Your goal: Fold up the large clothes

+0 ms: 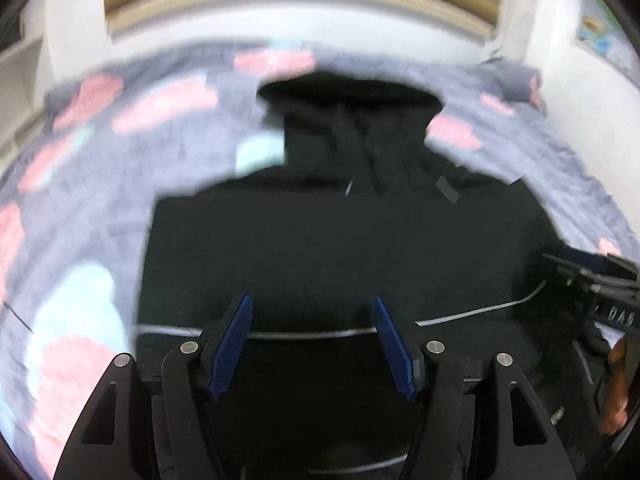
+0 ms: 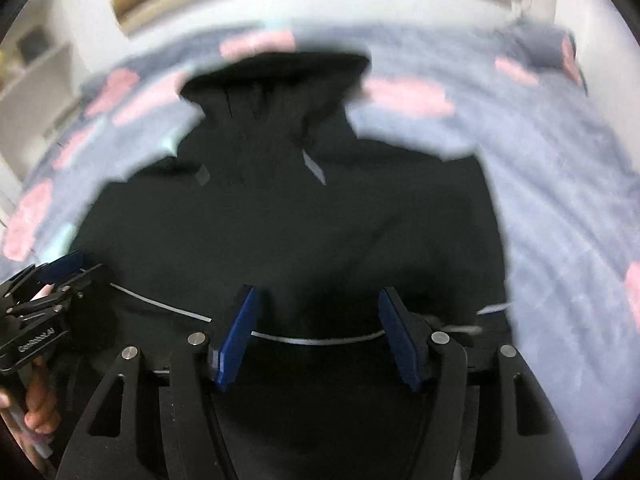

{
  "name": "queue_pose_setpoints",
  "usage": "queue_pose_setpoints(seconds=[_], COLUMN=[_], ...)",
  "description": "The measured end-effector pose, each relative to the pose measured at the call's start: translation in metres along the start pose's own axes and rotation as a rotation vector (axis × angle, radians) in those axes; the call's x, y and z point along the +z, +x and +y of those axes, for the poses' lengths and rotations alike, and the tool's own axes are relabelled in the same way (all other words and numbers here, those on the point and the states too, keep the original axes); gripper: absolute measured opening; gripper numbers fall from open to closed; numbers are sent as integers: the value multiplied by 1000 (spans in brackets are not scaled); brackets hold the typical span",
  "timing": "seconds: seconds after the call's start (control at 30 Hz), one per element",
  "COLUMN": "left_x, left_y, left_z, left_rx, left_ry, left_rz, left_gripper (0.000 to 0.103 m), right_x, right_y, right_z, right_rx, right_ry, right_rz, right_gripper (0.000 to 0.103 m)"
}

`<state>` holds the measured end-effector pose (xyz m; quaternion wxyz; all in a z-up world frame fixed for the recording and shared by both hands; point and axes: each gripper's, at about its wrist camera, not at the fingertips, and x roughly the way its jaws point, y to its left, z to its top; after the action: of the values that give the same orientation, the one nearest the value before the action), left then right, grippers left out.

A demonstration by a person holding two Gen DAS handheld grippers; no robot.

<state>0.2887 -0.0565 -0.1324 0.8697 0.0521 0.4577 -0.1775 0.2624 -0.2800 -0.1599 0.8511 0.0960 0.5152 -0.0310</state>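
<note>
A large black hooded garment (image 1: 340,240) lies flat on the bed, hood at the far end, with thin white stripes across its near part. It also fills the right wrist view (image 2: 288,232). My left gripper (image 1: 312,308) is open just above the garment's near part, blue pads apart, holding nothing. My right gripper (image 2: 316,300) is open the same way over the near part, empty. The right gripper shows at the right edge of the left wrist view (image 1: 592,280); the left gripper shows at the left edge of the right wrist view (image 2: 52,284). Both views are blurred.
The garment rests on a grey-blue bedspread (image 1: 100,208) with pink and pale blue patches, also seen in the right wrist view (image 2: 560,200). A pillow (image 1: 516,80) lies at the far right. A white wall and a wooden headboard (image 1: 300,4) stand beyond the bed.
</note>
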Motion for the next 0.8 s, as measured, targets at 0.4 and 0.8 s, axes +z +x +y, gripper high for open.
queue_pose_setpoints(seconds=[0.4, 0.8], left_x=[-29, 3], left_y=[24, 7], left_z=[-13, -1], left_rx=[105, -34], left_ry=[69, -19], left_rz=[-81, -67], left_gripper=[67, 68], right_x=[-31, -3], right_y=[14, -2], right_z=[1, -25], right_rx=[-38, -74], right_ry=[-63, 43], right_rz=[-87, -106], right_gripper=[66, 66])
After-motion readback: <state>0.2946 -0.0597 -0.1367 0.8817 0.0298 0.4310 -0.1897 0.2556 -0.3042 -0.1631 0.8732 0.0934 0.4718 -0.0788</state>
